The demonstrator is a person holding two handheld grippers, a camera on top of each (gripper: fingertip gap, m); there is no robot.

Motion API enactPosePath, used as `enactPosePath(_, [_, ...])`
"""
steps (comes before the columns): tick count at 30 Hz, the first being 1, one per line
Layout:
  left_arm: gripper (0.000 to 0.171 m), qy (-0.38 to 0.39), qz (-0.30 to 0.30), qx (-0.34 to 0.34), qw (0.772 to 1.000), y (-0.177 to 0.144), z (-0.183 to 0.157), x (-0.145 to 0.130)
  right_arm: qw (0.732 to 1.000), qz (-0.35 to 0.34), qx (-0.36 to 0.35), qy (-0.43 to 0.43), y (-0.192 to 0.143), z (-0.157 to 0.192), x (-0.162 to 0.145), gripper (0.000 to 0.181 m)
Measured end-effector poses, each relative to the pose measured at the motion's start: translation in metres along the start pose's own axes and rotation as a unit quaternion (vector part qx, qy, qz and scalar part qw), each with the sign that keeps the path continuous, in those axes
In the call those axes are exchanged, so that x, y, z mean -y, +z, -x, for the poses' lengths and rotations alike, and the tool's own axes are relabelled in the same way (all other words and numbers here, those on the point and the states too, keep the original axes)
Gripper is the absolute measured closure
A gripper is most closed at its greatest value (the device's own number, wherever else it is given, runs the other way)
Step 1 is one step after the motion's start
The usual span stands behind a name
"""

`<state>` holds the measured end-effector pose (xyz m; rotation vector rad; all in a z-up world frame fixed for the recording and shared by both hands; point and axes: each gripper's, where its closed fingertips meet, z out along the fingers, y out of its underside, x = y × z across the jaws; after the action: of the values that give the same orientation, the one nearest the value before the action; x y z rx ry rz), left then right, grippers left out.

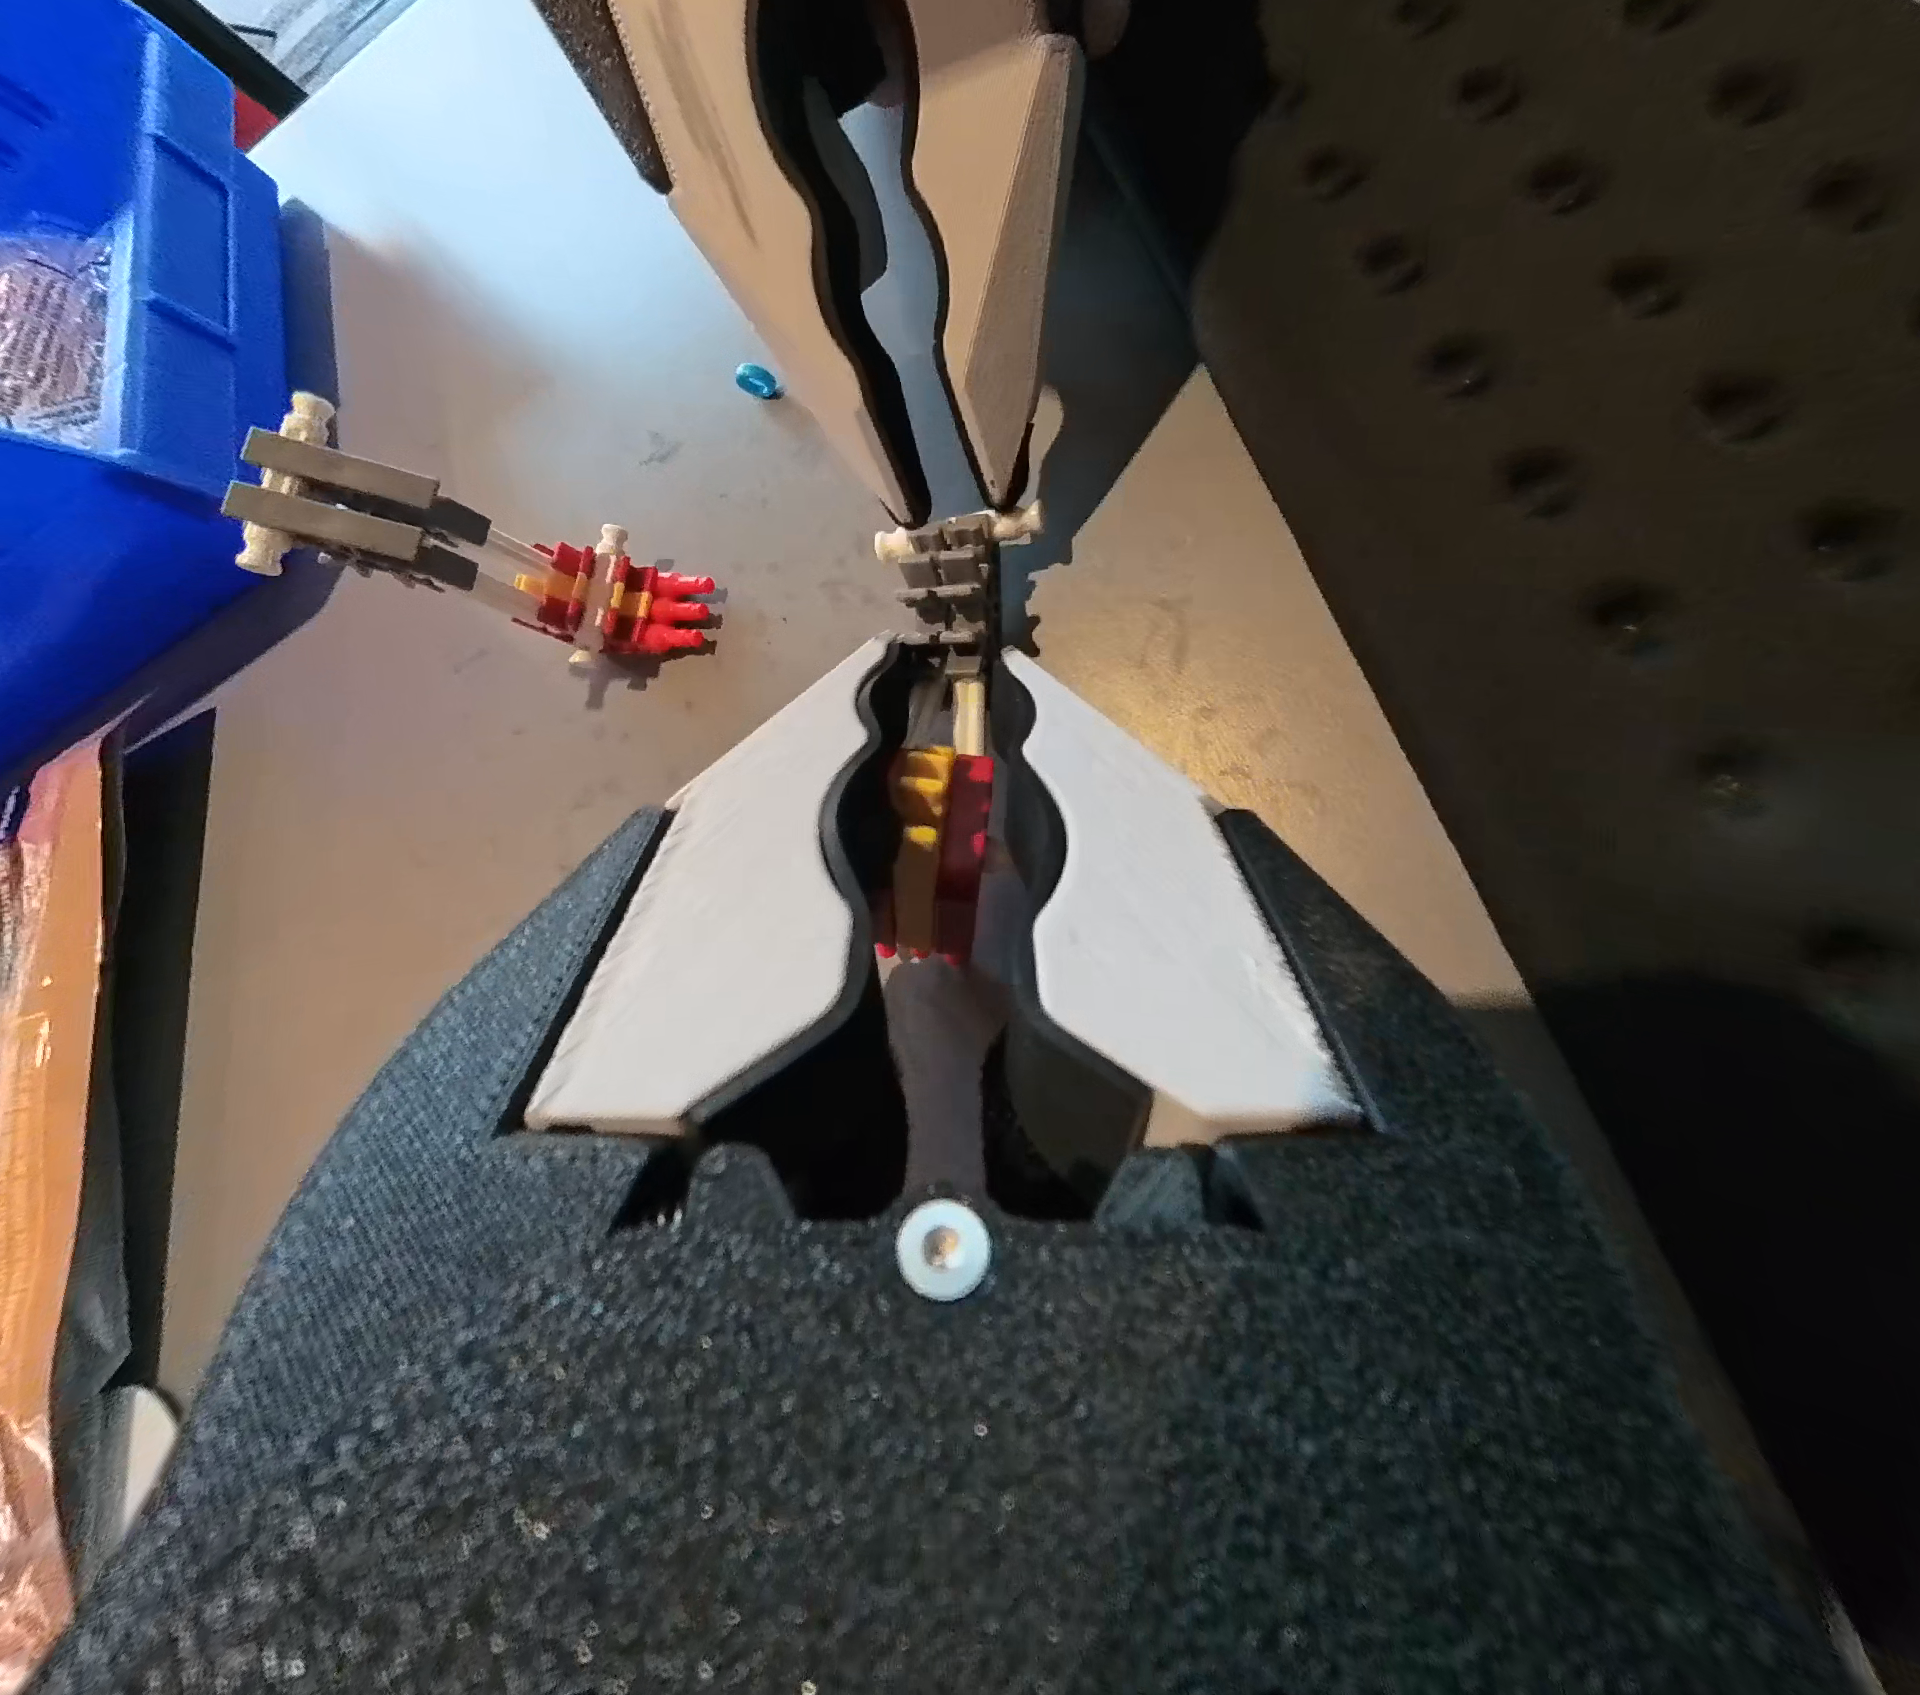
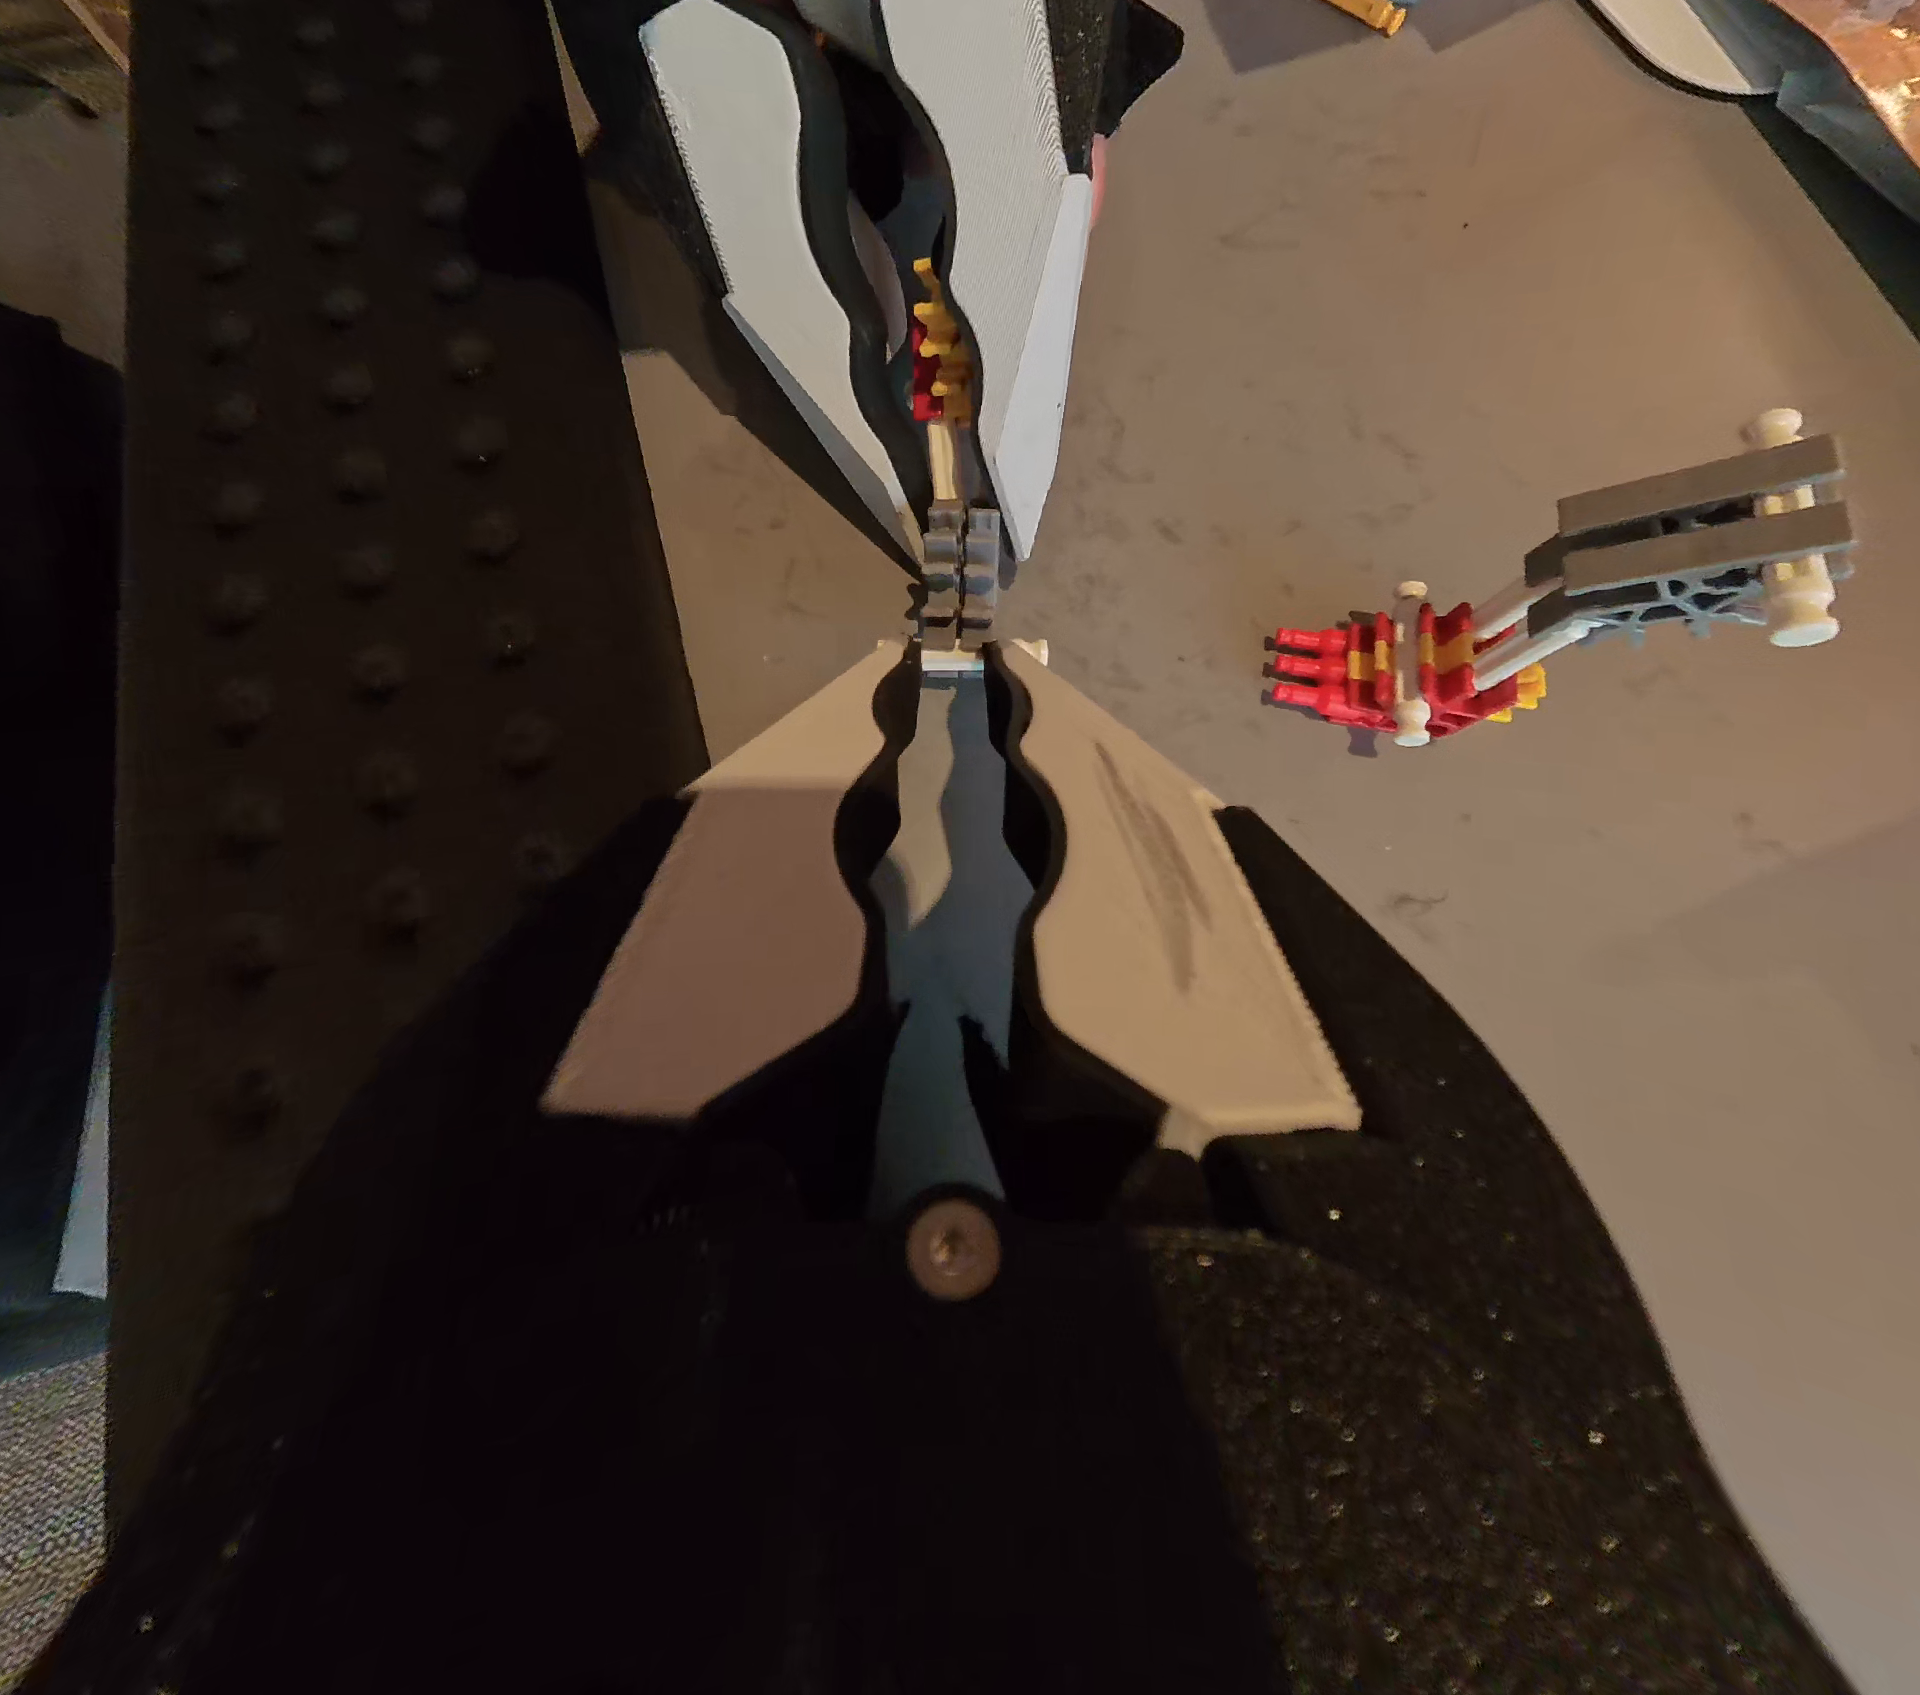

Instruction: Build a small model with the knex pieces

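I have the left gripper (image 1: pixel 940 658) clamped on the red-and-yellow end of a small construction-toy assembly (image 1: pixel 948 606). My right gripper (image 2: pixel 951 658) pinches its grey connector end from the opposite side, fingertips nearly meeting. The assembly's long axis runs straight along both grippers' fingers. A black studded mat (image 2: pixel 312 398) crowds the left of my right gripper; open grey tabletop (image 2: pixel 1403 866) lies to its right, where a second matching assembly (image 2: pixel 1538 617) rests. A blue bin (image 1: pixel 114 315) stands far left of my left gripper.
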<state>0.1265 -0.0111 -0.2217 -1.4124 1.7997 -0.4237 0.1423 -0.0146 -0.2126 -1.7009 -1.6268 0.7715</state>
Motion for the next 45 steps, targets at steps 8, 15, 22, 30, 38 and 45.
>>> enactPosePath(8, [0.158, -0.005, -0.004, -0.004, 1.0, 0.0007, 0.0002, 0.0008, 1.0, 0.001, -0.008, -0.009, -0.0007, -0.0013, -0.0013, 0.171])
enactPosePath(15, [0.159, -0.007, -0.003, -0.008, 1.0, 0.0015, 0.0003, 0.0007, 0.999, 0.013, -0.023, -0.026, 0.002, -0.002, -0.0043, 0.172])
enactPosePath(22, [0.16, -0.011, -0.003, -0.012, 1.0, 0.0023, 0.0, 0.001, 0.999, 0.02, -0.025, -0.03, 0.0041, -0.0021, -0.0059, 0.172])
enactPosePath(30, [0.16, -0.017, -0.004, -0.013, 1.0, 0.0028, -0.0001, 0.0014, 0.999, 0.022, -0.021, -0.035, 0.0063, -0.0021, -0.0057, 0.172])
enactPosePath(38, [0.16, -0.022, -0.005, -0.014, 1.0, 0.0029, 0.0006, 0.0019, 0.998, 0.028, -0.021, -0.042, 0.0087, -0.002, -0.0063, 0.172])
enactPosePath(45, [0.157, -0.046, -0.006, -0.007, 0.999, 0.001, 0.0056, 0.002, 0.999, 0.012, -0.044, -0.03, 0.0025, -0.0046, -0.0035, 0.164])
